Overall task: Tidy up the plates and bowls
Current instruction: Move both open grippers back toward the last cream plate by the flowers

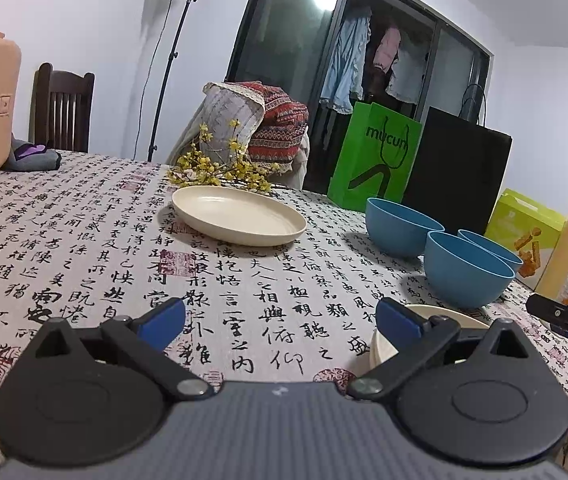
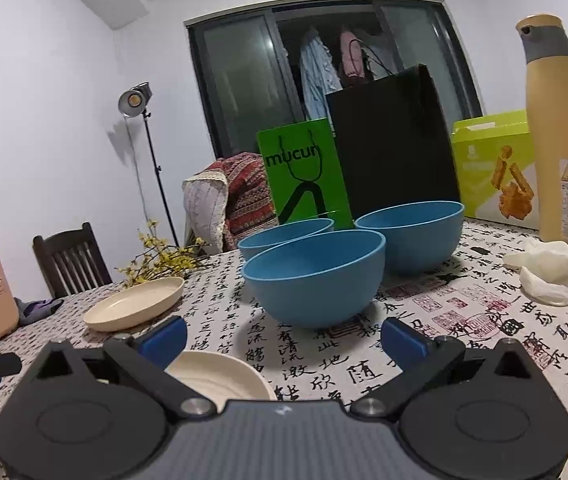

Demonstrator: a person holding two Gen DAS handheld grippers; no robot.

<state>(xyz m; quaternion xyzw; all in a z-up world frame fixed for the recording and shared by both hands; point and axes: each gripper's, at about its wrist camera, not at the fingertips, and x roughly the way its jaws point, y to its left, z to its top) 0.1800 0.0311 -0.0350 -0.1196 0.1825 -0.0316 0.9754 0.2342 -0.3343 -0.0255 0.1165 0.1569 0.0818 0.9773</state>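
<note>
Nothing is gathered yet. Both the left gripper [image 1: 280, 320] and right gripper [image 2: 283, 338] hover with jaws released; next, grasp the near plate [image 2: 220, 376] or near bowl [image 2: 314, 276].

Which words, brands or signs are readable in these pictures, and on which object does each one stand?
"mucun": on the green paper bag.
Tablecloth: large black Chinese calligraphy and red seal stamps; I do not transcribe them.
Yellow bottle: a warning triangle on its label; the text is too small to read.
Green snack box: print too blurred to read.
Black bag: no text visible.
</note>
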